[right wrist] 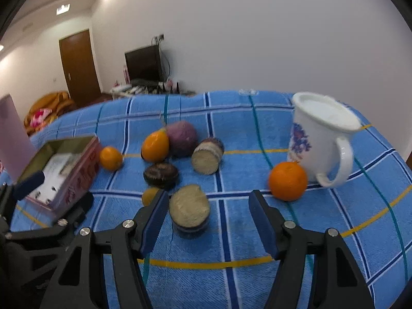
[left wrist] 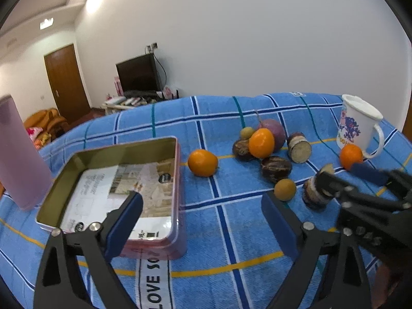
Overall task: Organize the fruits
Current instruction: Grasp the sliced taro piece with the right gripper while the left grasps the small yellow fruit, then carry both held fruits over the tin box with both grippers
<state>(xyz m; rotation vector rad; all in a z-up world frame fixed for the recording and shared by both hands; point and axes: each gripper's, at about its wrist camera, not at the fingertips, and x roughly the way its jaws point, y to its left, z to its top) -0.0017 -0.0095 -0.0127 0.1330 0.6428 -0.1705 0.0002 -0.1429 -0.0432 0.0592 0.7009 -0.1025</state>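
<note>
Blue checked cloth covered the bench; right claw (right wrist: 206, 221) stood released around the cut purple-skinned fruit (right wrist: 189, 209), just right of the open tin (right wrist: 77, 164); firm, light, best gripped on its rind; left claw (left wrist: 203, 221) released, empty.

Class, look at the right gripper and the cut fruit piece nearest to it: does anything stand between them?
Nothing visible does. The cut fruit piece stands on the blue cloth just ahead of the right gripper, next to its left finger, untouched.

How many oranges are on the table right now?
3: one orange beside the tin, one in the middle pile, one against the mug. Others could be hidden.
</note>
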